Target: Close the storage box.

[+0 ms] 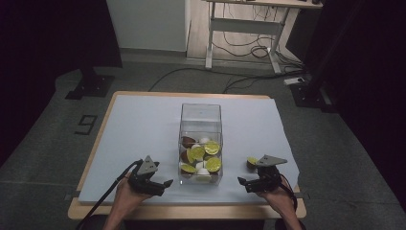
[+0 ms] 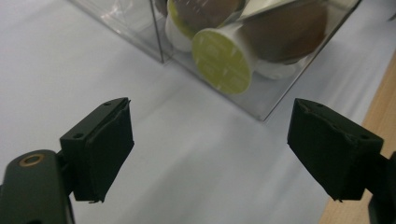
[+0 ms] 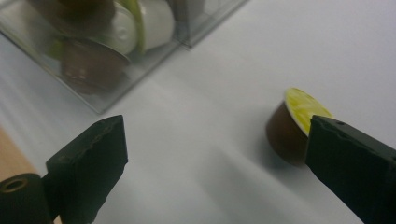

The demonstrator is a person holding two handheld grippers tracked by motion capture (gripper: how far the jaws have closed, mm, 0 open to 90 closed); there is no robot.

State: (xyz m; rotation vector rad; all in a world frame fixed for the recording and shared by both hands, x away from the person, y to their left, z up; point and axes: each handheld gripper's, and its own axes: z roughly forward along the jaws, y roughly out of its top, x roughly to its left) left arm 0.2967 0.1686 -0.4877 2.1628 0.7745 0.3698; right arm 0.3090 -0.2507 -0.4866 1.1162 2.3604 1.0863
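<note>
We hold the left gripper [image 1: 154,182] low at the near edge of the desk [image 1: 143,124], jaws wide open with nothing between them, just left of the clear box [image 1: 201,143] of capsules. Our right gripper [image 1: 254,182] sits on the box's other side, its jaws also spread and empty. One loose capsule [image 3: 293,125], brown with a yellow-green lid, lies tipped on its side on the white cover, just beside the right gripper's outer jaw and apart from the box.

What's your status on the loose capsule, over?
Left hand-held gripper and right hand-held gripper both open, empty. Loose capsule on the table, beside right jaw, outside clear box. Path clear.
</note>
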